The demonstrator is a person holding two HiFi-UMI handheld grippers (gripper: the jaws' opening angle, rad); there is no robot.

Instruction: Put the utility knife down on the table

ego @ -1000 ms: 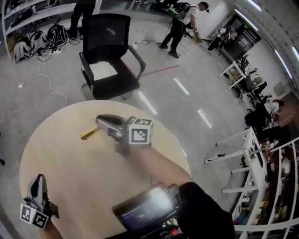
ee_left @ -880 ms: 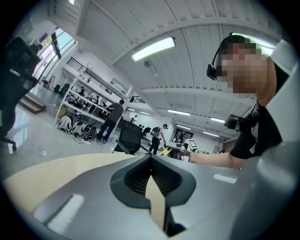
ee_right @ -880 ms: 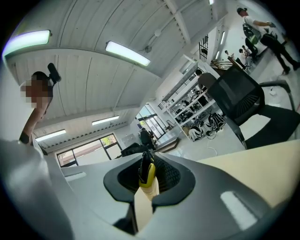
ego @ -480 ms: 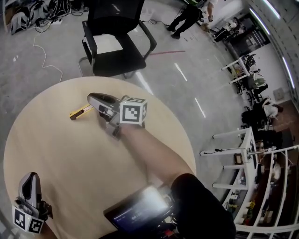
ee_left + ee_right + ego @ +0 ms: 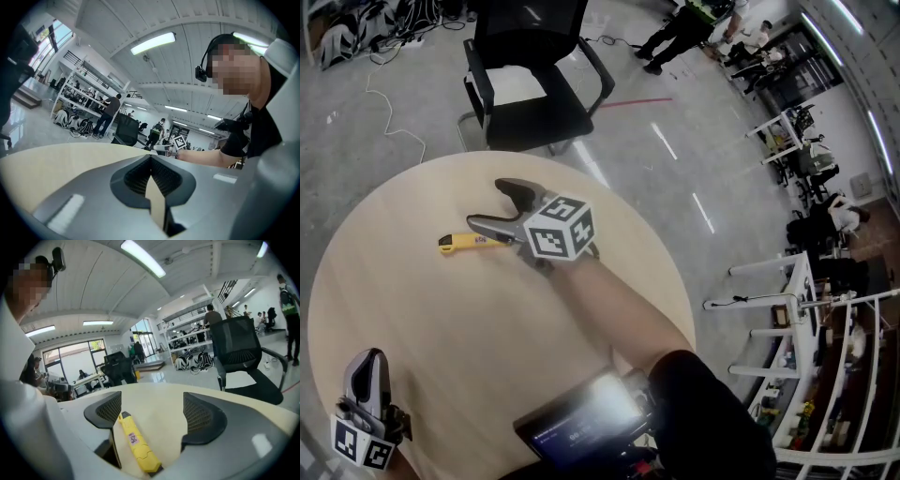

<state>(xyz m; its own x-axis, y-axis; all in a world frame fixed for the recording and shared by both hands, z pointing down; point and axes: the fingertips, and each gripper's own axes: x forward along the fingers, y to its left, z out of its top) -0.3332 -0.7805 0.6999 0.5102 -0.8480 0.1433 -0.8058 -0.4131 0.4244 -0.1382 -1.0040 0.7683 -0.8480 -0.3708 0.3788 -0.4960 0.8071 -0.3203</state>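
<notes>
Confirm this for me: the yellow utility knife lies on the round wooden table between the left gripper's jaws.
Not the left: the yellow utility knife lies on the round wooden table between the jaws of the right gripper, which are opening. The right gripper view shows it; the left gripper is shut, holding nothing.

Bright ceiling tubes (image 5: pixel 152 43); floor (image 5: pixel 661 141) glare; fisheye edges.

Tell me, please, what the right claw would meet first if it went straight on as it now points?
Probably the yellow utility knife, lying on the table between the opening jaws of the right claw. Past it only bare table shows, though depth is unclear.
</notes>
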